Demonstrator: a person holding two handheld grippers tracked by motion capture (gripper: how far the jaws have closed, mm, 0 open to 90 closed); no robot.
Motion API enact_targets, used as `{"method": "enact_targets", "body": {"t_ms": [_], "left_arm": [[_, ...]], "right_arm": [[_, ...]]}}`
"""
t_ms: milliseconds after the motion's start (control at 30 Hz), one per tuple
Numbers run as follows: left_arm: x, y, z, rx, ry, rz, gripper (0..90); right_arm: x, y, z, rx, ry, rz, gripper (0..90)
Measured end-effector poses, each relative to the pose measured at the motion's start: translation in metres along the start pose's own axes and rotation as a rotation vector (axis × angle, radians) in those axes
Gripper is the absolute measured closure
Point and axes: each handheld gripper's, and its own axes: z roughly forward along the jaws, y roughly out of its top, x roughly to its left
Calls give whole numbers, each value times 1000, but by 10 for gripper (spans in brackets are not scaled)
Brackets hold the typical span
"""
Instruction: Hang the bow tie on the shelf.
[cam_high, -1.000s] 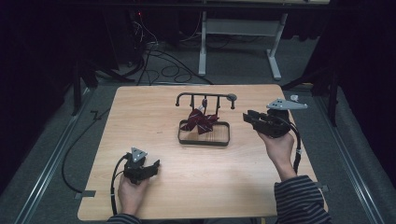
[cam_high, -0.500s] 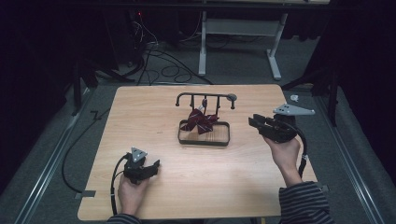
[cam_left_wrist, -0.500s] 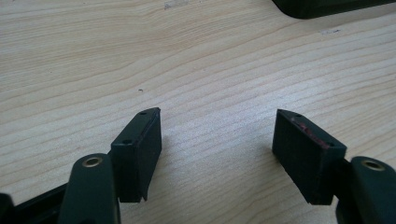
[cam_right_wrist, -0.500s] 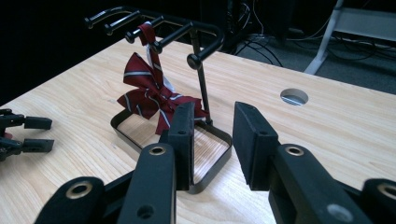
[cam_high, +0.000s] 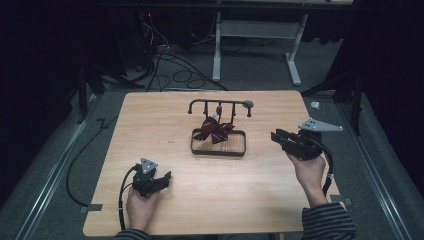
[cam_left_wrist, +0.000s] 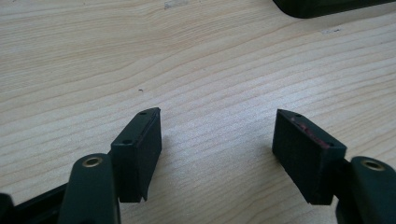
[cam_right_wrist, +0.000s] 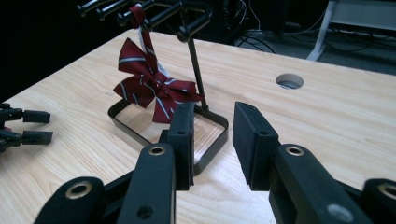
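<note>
A dark red striped bow tie hangs by its strap from a peg of a black rack. The rack stands in its own black rectangular base frame at the table's middle. My right gripper is held just right of that frame, pointing at it. Its jaws are open with nothing between them. My left gripper rests low at the near left, open over bare wood. A corner of the base frame shows ahead of it.
The wooden table has a round hole beyond the rack. The left gripper appears far off in the right gripper view. Cables and a white desk frame lie on the floor behind the table. Dark floor surrounds the table edges.
My right gripper has drifted a little to the right and toward the near edge, sinking slightly away from the rack. The left gripper, rack and bow tie have not moved.
</note>
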Motion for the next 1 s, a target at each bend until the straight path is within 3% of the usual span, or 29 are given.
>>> {"method": "enact_targets", "body": {"t_ms": [1000], "left_arm": [[0,0,0,0,0,1,333]], "right_arm": [[-5,-35,-11,1,-6,66,707]]}}
